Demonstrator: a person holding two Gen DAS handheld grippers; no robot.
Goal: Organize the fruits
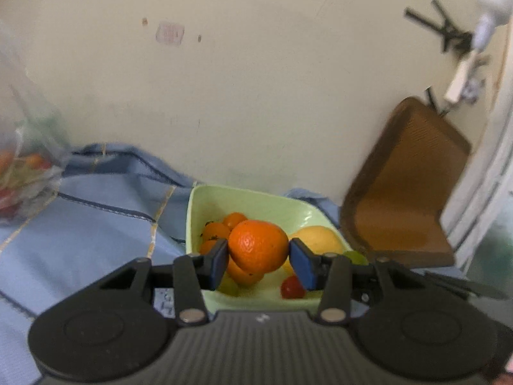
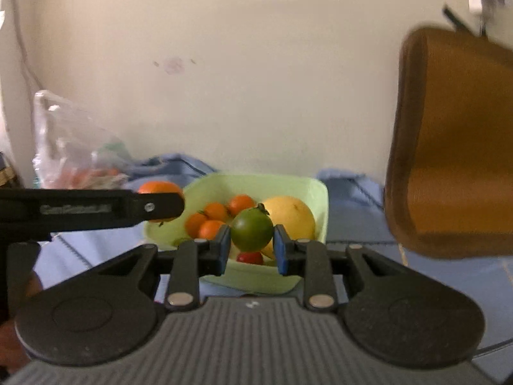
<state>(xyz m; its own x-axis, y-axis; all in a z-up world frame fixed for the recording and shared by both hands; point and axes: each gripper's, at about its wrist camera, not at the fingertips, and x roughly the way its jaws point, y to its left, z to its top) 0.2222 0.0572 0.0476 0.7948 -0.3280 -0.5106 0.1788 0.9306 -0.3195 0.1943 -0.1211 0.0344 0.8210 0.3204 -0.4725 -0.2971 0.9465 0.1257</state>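
Note:
My left gripper (image 1: 259,256) is shut on a large orange (image 1: 258,245) and holds it above the pale green bowl (image 1: 224,199). The bowl holds small oranges (image 1: 218,231), a big yellow fruit (image 1: 317,239) and a red cherry tomato (image 1: 292,287). My right gripper (image 2: 252,246) is shut on a green tomato (image 2: 251,229) just above the bowl's (image 2: 288,183) near side. In the right wrist view the left gripper's arm (image 2: 96,208) crosses at the left with its orange (image 2: 160,187) showing behind it.
The bowl stands on a blue checked cloth (image 1: 96,224) against a cream wall. A clear plastic bag of fruit (image 2: 73,157) lies at the left. A brown tray (image 1: 410,186) leans on the wall at the right.

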